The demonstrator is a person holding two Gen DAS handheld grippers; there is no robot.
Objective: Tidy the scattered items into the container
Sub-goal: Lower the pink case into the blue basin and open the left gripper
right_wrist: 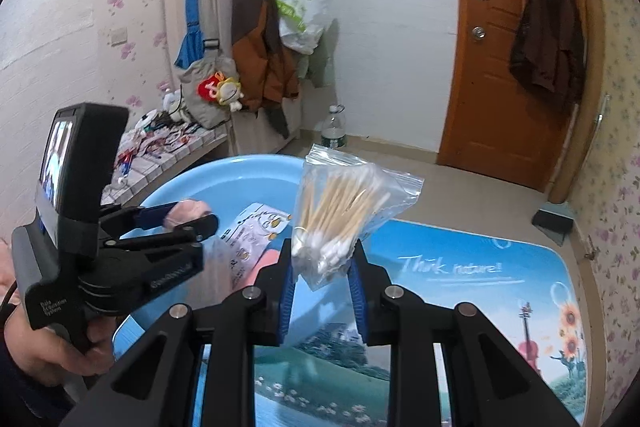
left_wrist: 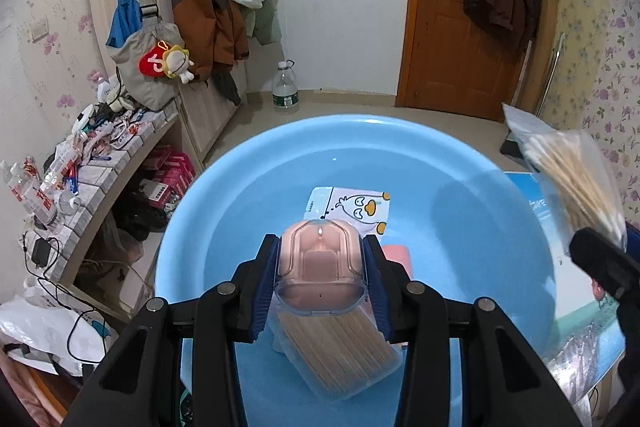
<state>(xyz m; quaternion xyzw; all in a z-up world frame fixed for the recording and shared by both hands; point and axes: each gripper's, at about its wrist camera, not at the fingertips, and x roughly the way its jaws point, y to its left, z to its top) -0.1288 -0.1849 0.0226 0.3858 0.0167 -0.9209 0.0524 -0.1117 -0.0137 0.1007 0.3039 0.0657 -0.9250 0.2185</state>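
Reading "Think nature!" in white script is easy on the printed mat (right_wrist: 480, 267) that covers the counter ahead and to the right of the right gripper (right_wrist: 322, 263); sunflowers and a red violin are drawn near its far right edge. The side of the left gripper (right_wrist: 176, 227), seen in the right wrist view, carries small white lettering that looks like "Data Acquisition System", though it is hard to make out.

The right gripper's fingers are clamped on the lower end of a zip bag of cotton swabs (right_wrist: 344, 211), which stands up between them, tilted, its sealed top pointing away from the fingers. In the left wrist view the same bag (left_wrist: 576, 179) hangs blurred beyond the basin's right rim.

The left gripper's (left_wrist: 322, 259) fingers are closed on a pink case with a clear cover (left_wrist: 322, 259), held over the inside of the blue basin (left_wrist: 460, 163). Just below those fingers lies a clear box of wooden sticks (left_wrist: 344, 351) on the basin floor. Ahead of the fingertips a white packet printed with a duck cartoon (left_wrist: 352, 203) lies flat, its small text unreadable, with a pink flat item (left_wrist: 398, 255) partly hidden to the right of the fingers.

Open blue floor remains to the right of and beyond the packet, inside the rim.
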